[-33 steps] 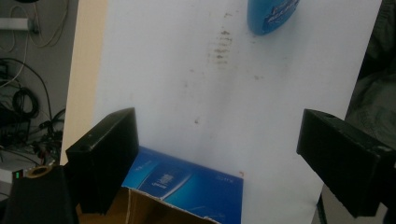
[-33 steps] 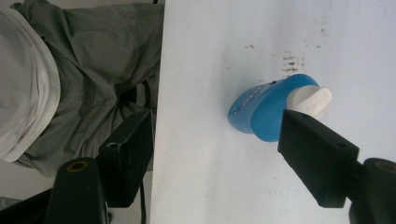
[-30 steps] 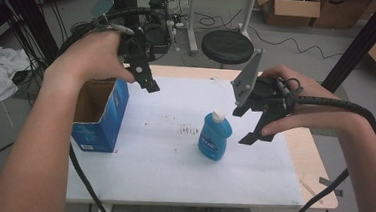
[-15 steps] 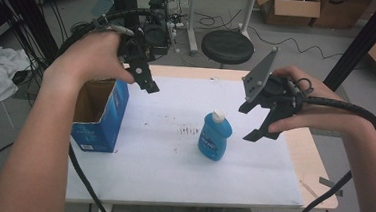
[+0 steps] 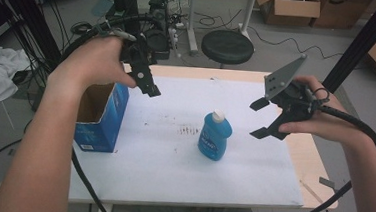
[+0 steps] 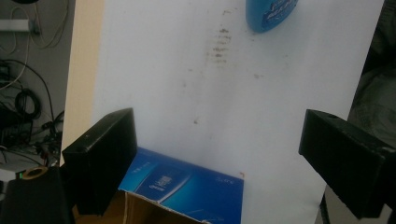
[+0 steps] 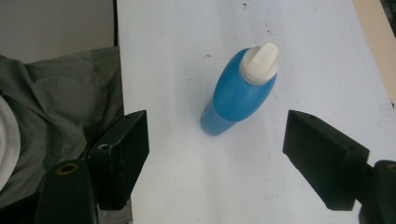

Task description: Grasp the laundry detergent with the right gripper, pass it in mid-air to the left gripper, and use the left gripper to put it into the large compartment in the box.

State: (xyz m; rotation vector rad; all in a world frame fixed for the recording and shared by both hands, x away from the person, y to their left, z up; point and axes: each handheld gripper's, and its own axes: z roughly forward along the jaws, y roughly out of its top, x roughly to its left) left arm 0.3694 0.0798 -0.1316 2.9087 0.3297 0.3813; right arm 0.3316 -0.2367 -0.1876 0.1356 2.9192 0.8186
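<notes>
So nearest the person, the white table top (image 5: 171, 175) was bare apart from some small dark smudges (image 5: 189, 131) close to the middle. A blue bottle (image 5: 214, 136) with a white cap stood upright just right of those marks, touching nothing.

The right gripper (image 5: 260, 118) hung in the air at about 3 o'clock from the bottle, near it but clearly apart, jaws spread wide and pointed toward it with nothing between them. In the right gripper view the bottle (image 7: 240, 88) sat dead ahead between the two black jaws, a bit farther off, cap tipped toward 1 o'clock.

Over at 9 o'clock from the bottle, well apart, an open blue cardboard box (image 5: 100, 115) sat at the left edge of the table. The left gripper (image 5: 149, 88) hovered just above the box's far right corner. Its jaws were also wide apart and empty; the left gripper view showed the box (image 6: 187, 186) low between them and the bottle (image 6: 271, 14) way up at 12 o'clock.

Past the table's far edge, a round black stool (image 5: 227, 47) stood on the floor.
</notes>
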